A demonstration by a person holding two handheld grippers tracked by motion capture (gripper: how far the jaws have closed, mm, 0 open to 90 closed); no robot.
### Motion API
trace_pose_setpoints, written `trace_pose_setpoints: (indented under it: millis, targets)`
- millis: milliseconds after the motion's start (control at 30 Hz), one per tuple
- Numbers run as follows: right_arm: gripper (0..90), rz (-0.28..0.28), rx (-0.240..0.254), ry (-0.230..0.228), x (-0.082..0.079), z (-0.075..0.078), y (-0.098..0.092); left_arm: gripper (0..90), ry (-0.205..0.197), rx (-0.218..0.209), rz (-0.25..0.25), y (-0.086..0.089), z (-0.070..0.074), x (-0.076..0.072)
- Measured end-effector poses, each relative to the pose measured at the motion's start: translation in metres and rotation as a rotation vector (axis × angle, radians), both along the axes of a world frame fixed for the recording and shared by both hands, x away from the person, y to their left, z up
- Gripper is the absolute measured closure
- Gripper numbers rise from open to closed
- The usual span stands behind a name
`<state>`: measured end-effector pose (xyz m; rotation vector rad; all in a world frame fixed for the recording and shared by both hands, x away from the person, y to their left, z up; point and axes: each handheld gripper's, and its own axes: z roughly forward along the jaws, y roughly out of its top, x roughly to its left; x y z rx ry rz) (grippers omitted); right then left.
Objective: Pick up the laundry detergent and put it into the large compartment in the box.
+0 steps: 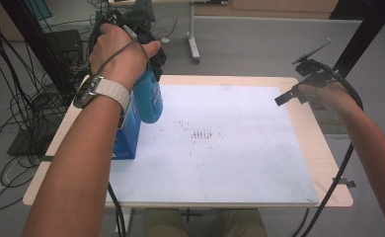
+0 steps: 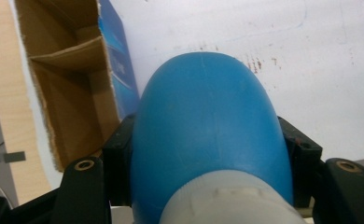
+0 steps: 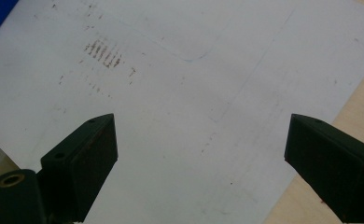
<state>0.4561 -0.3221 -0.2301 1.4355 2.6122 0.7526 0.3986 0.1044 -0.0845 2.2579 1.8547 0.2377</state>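
i have the left gripper [image 2: 208,154] clenched on a blue plastic bottle [image 2: 208,126], one jaw on each flank just above its pale cap end, and the bottle hangs bottom-down off the table, beside the blue cardboard box [image 2: 77,93]. the box stands open-topped at the left edge of the white mat [image 1: 240,148], and its brown inside is split by a cardboard divider [image 2: 68,53] into compartments. i judge the step in hand is carrying the bottle clear of the box, or toward it; i cannot tell which from here. either way i'd keep the bottle upright, hold the grip firm since the sides are smooth and rounded, and move it straight up or down near the box so the bottom doesn't catch the torn rim or the divider.

the right gripper [image 3: 199,154] is released, jaws wide apart with nothing between them, hovering over the right side of the mat near the bare wooden strip of the table [image 1: 324,158].

room is generous: the mat's middle is bare apart from faint brown marks [image 3: 103,53]. the tight spot is the left side, where box, bottle and the table edge sit close together.
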Motion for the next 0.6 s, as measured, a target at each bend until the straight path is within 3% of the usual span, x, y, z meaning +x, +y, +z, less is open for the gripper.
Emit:
trace_pose_setpoints:
  millis: [600]
  targets:
    - [9.4, -0.009, -0.003, 0.010, 0.010, 0.000, 0.003, 37.3, -0.026, 0.016, 0.076, 0.041, 0.022, 0.010]
